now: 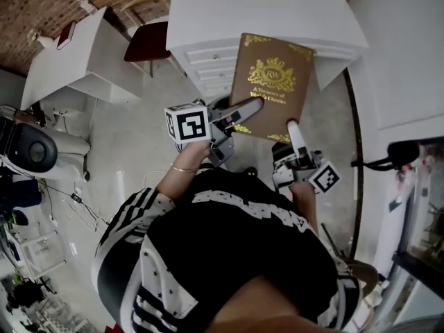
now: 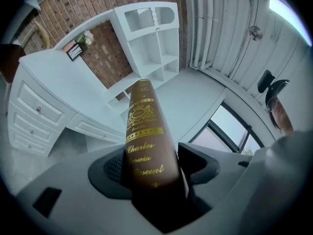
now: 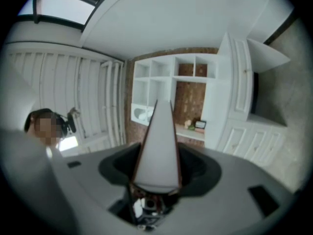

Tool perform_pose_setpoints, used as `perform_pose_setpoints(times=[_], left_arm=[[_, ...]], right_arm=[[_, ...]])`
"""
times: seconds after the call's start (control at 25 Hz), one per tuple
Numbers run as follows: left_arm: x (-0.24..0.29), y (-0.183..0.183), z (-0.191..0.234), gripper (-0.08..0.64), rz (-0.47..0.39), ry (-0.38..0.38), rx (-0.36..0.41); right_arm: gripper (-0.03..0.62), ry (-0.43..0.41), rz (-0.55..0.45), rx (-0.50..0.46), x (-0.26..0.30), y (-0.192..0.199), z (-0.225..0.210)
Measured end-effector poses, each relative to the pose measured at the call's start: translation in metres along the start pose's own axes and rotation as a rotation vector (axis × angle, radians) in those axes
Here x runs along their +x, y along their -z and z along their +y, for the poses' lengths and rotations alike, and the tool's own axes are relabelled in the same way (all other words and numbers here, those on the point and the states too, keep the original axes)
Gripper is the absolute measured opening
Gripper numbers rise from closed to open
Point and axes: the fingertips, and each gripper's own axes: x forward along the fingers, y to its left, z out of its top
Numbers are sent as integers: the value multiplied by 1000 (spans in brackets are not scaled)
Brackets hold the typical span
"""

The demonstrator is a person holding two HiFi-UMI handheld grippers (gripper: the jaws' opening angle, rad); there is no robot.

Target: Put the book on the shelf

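A brown book [image 1: 270, 85] with gold print hangs upright in front of me, held by both grippers. My left gripper [image 1: 244, 114] is shut on its spine side; in the left gripper view the gold-lettered spine [image 2: 146, 141] stands between the jaws of the left gripper [image 2: 151, 169]. My right gripper [image 1: 294, 139] is shut on the lower corner at the page side, and the white page edge [image 3: 157, 151] rises from the right gripper [image 3: 156, 169]. The white cubby shelf [image 2: 154, 43] stands on the desk against the brick wall, and the same shelf [image 3: 166, 80] shows beyond the book.
A white desk with drawers [image 1: 215, 47] stands right in front, below the book. A small picture frame and flowers [image 2: 78, 47] sit on the desktop [image 2: 58, 77]. A dark red chair [image 1: 146, 41] and a second white table [image 1: 69, 57] are to the left. A person [image 3: 46, 126] stands at the left.
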Motion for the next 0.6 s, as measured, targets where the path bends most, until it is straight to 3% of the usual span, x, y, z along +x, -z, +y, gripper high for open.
perform_pose_setpoints(times=[0.32, 0.6], left_arm=[[-14, -4, 3, 319, -45, -128, 32], [-1, -1, -4, 318, -37, -1, 9]], right_arm=[[249, -38, 62, 44, 5, 1, -3], [249, -20, 14, 8, 0, -3, 0]])
